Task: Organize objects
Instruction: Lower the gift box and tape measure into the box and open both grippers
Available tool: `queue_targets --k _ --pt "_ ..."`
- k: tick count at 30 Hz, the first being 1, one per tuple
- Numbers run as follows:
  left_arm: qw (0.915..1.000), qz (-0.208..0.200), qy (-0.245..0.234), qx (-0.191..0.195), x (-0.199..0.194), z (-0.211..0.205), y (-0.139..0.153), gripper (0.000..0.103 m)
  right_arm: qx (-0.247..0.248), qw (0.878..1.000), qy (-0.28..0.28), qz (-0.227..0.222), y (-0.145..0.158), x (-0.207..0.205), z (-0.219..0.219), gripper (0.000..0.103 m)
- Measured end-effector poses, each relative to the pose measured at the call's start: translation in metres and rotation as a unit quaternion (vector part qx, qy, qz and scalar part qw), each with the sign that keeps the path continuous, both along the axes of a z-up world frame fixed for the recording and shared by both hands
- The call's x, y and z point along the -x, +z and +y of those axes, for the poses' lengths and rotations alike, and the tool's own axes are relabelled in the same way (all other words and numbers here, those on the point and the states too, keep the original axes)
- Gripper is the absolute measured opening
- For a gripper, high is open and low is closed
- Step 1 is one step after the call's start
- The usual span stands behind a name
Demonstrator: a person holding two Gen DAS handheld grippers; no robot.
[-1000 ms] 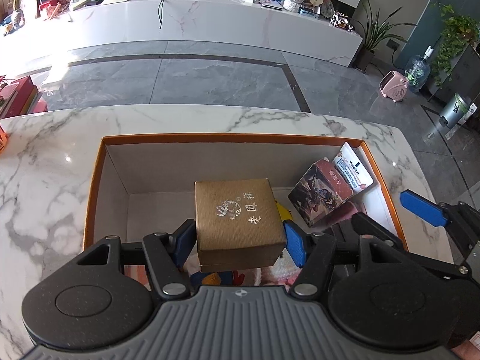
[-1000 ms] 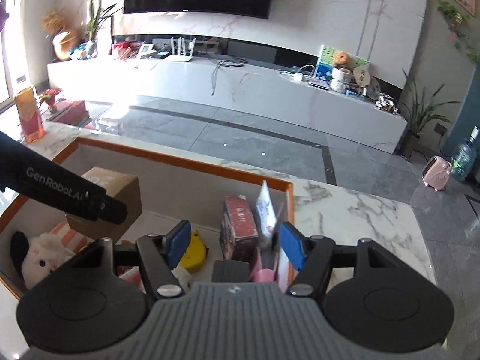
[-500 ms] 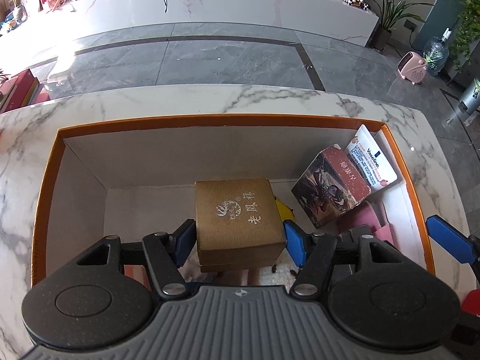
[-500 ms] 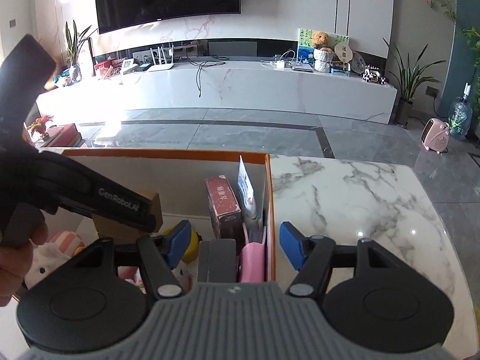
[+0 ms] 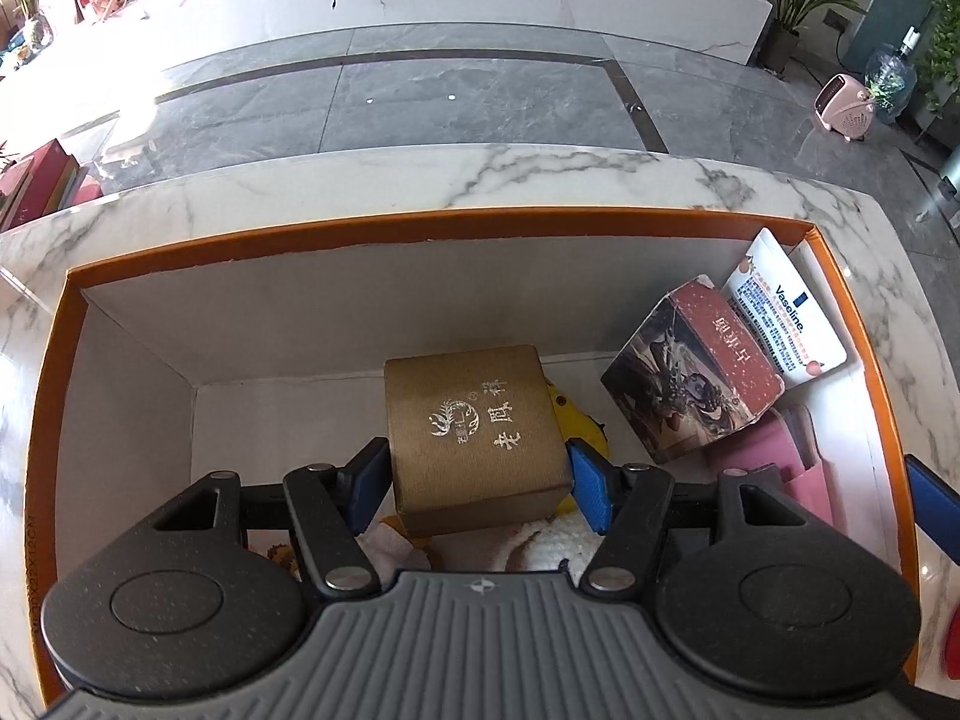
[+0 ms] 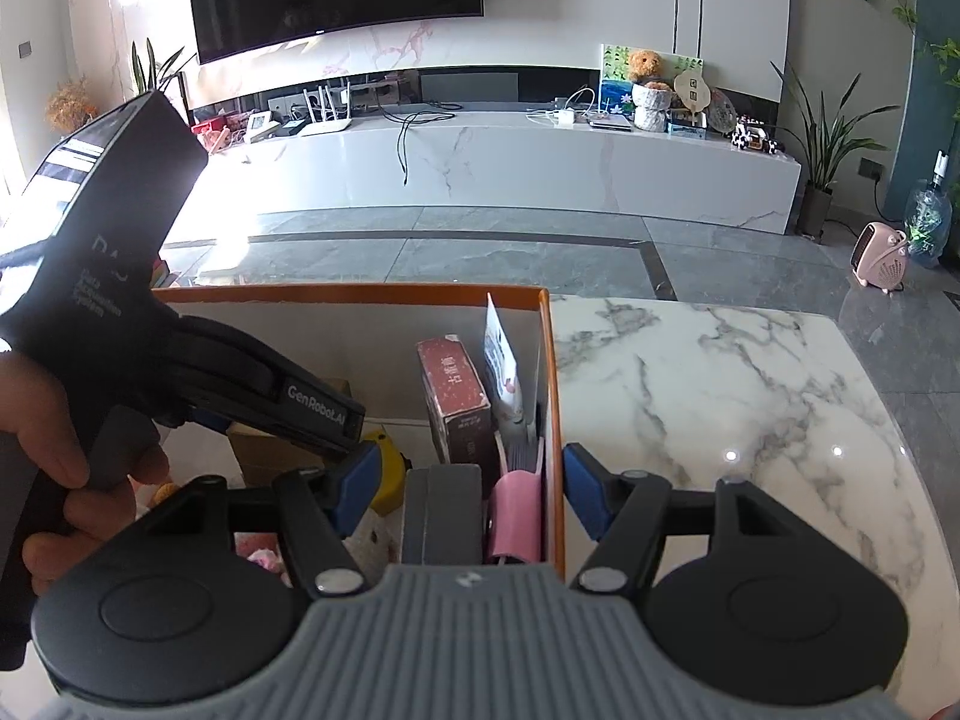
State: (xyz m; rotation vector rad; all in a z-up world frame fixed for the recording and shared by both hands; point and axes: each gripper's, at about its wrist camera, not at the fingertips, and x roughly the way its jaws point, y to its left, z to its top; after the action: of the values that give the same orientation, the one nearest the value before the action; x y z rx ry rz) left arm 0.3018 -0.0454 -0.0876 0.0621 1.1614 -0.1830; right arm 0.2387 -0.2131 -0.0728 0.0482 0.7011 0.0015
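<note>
marble tabletop (image 5: 540, 180) fills the foreground of a bright living room, and on it sits an orange-rimmed bin (image 5: 420, 219) with white inner walls. left gripper (image 5: 477, 474) is clamped on a gold box (image 5: 474, 426), both blue pads pressed to its sides, holding it inside the bin above a plush toy (image 5: 540, 546) and just beside a yellow toy (image 5: 576, 420). whether the box rests on anything yet, i cannot tell. right gripper (image 6: 465, 489) hangs with its jaws apart astride the bin's right wall, gripping nothing; the grey case (image 6: 444, 510) and pink case (image 6: 516, 510) between its fingers are just contents of the bin.

much seems sorted already: a red carton (image 5: 696, 384) and a vaseline tube (image 5: 780, 312) lean in the right corner, the two cases below them. the left half of the bin is bare. what looks left is setting the gold box down and letting go; no other loose items show on the tabletop, though little of it is in view.
</note>
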Motion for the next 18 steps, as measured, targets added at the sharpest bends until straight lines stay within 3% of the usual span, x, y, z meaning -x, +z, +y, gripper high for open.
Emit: queue_targets --k 7,13,18 --pt "0.9985 -0.011 0.013 -0.051 -0.0082 0.0008 -0.0069 0.071 -0.002 1.000 0.000 0.000 -0.0003 0.0003 -0.0010 0.068" --pt "0.9995 -0.009 0.004 -0.032 -0.0104 0.0036 -0.0073 0.072 -0.003 1.000 0.002 0.002 -0.0013 -0.0008 -0.0005 0.070" --pt "0.9994 -0.024 -0.001 -0.025 -0.0054 0.0055 -0.0002 0.082 -0.004 1.000 0.003 0.004 -0.0013 -0.0004 -0.0003 0.070"
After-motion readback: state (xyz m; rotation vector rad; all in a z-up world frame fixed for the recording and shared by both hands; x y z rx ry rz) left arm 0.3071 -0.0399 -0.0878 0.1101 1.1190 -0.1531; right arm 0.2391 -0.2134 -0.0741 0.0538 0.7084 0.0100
